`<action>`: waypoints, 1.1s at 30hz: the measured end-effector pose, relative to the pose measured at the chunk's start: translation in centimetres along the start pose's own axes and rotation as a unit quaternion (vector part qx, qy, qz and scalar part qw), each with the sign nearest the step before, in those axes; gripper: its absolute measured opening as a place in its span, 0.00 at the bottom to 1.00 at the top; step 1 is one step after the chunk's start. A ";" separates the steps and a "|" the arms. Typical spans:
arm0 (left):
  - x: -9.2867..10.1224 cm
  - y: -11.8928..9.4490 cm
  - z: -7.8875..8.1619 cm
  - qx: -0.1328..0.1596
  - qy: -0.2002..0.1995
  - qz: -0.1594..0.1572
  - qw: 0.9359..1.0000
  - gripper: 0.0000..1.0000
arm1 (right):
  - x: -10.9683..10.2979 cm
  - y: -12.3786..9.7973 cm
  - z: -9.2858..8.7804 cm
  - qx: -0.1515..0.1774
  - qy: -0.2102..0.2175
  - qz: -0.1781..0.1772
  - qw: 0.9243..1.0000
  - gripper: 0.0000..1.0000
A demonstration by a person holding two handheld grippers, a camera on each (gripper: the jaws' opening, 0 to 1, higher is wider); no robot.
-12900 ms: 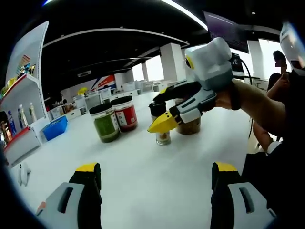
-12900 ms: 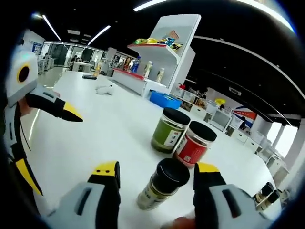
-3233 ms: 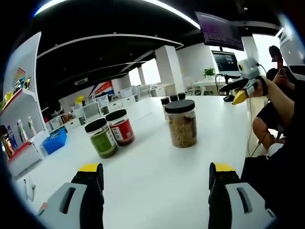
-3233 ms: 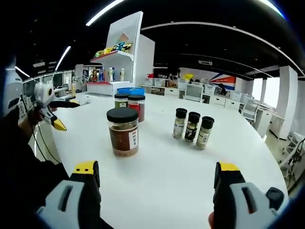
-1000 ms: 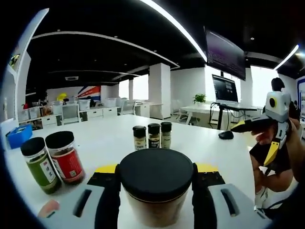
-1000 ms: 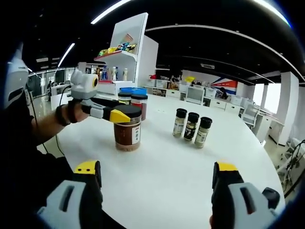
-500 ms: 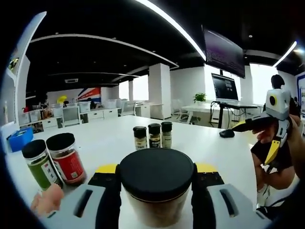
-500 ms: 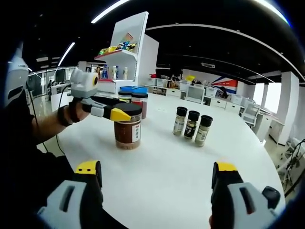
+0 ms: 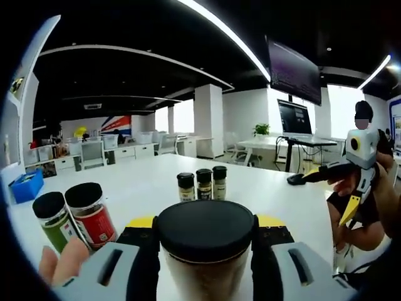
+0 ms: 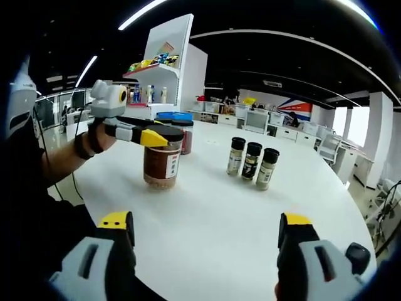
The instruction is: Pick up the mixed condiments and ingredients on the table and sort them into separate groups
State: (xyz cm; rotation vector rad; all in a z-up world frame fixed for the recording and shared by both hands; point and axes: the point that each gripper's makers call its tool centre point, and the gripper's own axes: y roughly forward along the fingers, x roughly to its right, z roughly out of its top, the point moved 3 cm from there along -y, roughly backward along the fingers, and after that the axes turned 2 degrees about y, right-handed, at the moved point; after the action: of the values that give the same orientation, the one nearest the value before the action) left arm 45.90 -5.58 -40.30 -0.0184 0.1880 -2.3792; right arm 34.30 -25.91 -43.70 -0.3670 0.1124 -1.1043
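Observation:
A large clear jar of brown grains with a black lid [image 9: 205, 233] sits between my left gripper's [image 9: 205, 221] yellow-tipped jaws, which are shut on it just under the lid. In the right gripper view the same jar [image 10: 160, 165] hangs in the left gripper [image 10: 152, 137] at the table's left side, seemingly just above the top. Three small black-capped spice bottles [image 10: 252, 162] stand in a row at mid table. A green jar [image 9: 54, 219] and a red jar [image 9: 93, 213] stand together. My right gripper [image 10: 207, 227] is open with nothing between its fingers.
The round white table [image 10: 207, 207] has bare surface in front of the spice bottles. A white display shelf [image 10: 164, 66] and a blue bin [image 10: 175, 115] stand beyond it. The right gripper [image 9: 318, 200] hovers off the table edge, held by a person's hand.
My left gripper reached the large brown jar and shut on it. During the last second it has carried the jar away from the spice bottles and slightly upward. The right gripper stays open.

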 end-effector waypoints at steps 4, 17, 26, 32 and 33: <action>-1.0 -1.0 1.8 0.016 -0.006 0.000 1.000 0.56 | 0.0 0.0 0.1 0.000 -0.001 0.000 1.000 0.92; -10.6 -6.4 9.0 0.052 0.043 0.091 0.994 0.56 | -0.2 0.3 0.9 0.012 0.000 0.002 1.000 0.93; -20.1 -10.3 8.8 0.035 0.045 0.189 0.980 0.56 | -0.4 0.8 0.6 0.006 0.001 0.007 1.000 0.93; -24.5 -11.6 5.9 0.036 0.026 0.239 0.970 0.56 | -0.5 1.0 0.8 0.005 -0.001 0.008 1.000 0.93; -25.0 -11.7 5.3 0.038 0.022 0.245 0.969 0.56 | -0.5 1.1 0.9 0.005 -0.002 0.008 1.000 0.93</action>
State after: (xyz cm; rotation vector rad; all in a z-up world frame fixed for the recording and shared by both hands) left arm 56.50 19.23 -32.38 0.1050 0.1061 -1.8916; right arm 35.20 -24.81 -43.31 -0.3593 0.1068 -1.0887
